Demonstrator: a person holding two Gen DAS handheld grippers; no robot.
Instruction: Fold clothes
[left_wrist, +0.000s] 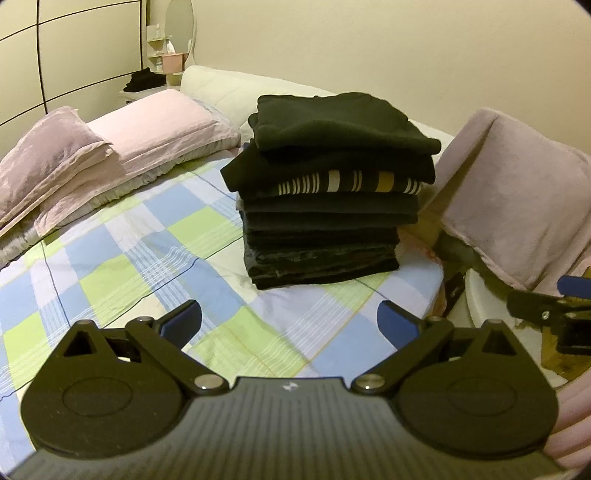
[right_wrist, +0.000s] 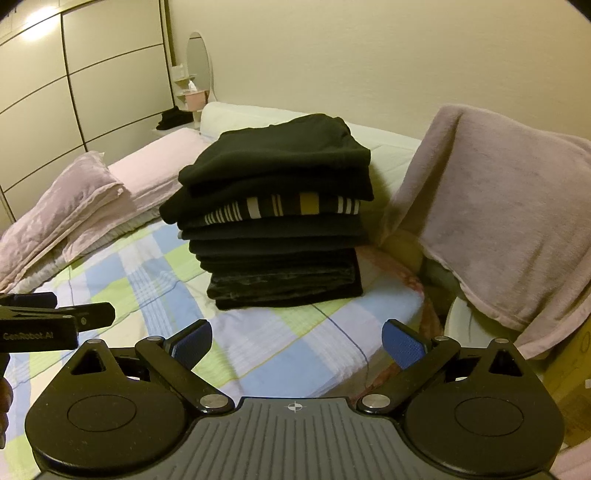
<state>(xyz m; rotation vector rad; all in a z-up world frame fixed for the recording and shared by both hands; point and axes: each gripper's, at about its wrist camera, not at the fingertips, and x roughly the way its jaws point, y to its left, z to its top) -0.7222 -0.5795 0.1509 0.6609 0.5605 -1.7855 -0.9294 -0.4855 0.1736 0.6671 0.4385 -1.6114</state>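
Observation:
A tall stack of folded dark clothes (left_wrist: 328, 192) stands on the checked bed sheet (left_wrist: 147, 258), with one striped garment (left_wrist: 351, 182) partway down. The stack also shows in the right wrist view (right_wrist: 280, 221). My left gripper (left_wrist: 290, 325) is open and empty, held above the sheet in front of the stack. My right gripper (right_wrist: 297, 343) is open and empty, also in front of the stack. The right gripper shows at the right edge of the left wrist view (left_wrist: 554, 314). The left gripper shows at the left edge of the right wrist view (right_wrist: 55, 321).
Pink pillows (left_wrist: 110, 147) lie at the head of the bed on the left. A pink blanket (right_wrist: 498, 221) drapes over something to the right of the bed. A wardrobe (right_wrist: 74, 92) and a small shelf with a mirror (right_wrist: 195, 74) stand behind.

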